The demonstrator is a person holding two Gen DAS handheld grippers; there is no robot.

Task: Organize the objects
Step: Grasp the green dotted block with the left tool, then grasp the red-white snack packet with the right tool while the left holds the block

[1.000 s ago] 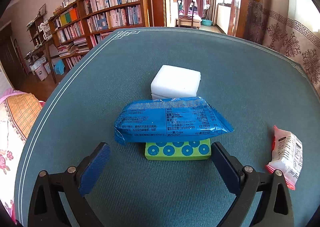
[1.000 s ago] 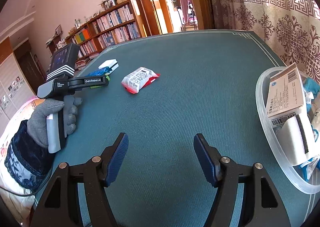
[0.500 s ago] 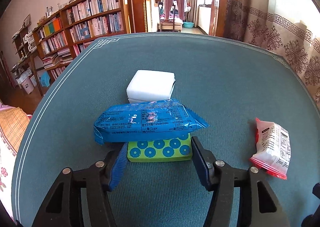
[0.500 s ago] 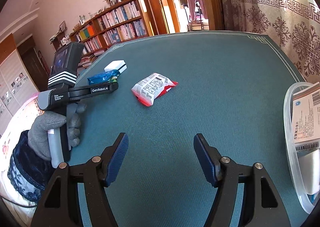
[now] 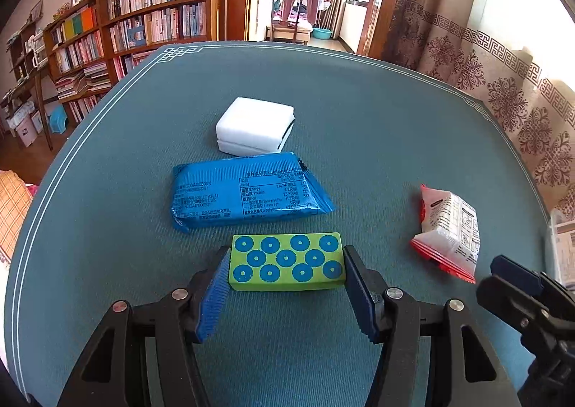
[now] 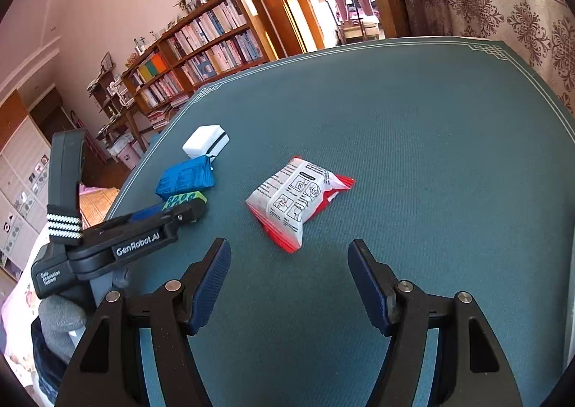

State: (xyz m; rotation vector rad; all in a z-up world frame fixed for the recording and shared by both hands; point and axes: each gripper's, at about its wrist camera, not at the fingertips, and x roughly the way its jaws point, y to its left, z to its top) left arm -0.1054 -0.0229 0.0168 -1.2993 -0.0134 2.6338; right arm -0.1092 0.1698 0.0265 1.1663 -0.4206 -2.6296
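My left gripper (image 5: 286,252) is shut on a green block with blue dots (image 5: 287,261), its pads pressing on the block's two short ends. Just beyond the block, a blue snack packet (image 5: 240,191) lies flat on the teal table (image 5: 359,101). A white sponge (image 5: 255,125) sits behind the packet. A red-and-white sachet (image 5: 449,227) lies to the right. My right gripper (image 6: 288,245) stands open and empty, with the sachet (image 6: 294,202) just ahead of its fingertips. The right wrist view also shows the left gripper (image 6: 179,209) holding the block (image 6: 183,198).
A clear tub (image 5: 560,249) with packets in it peeks in at the table's right edge. A gloved hand (image 6: 61,317) holds the left gripper's handle. Bookshelves, a doorway and a patterned curtain surround the table.
The left jaws closed from wide open onto the green block. The blue packet that lay over the block now rests flat behind it. The right gripper moved left towards the sachet; the tub left its view.
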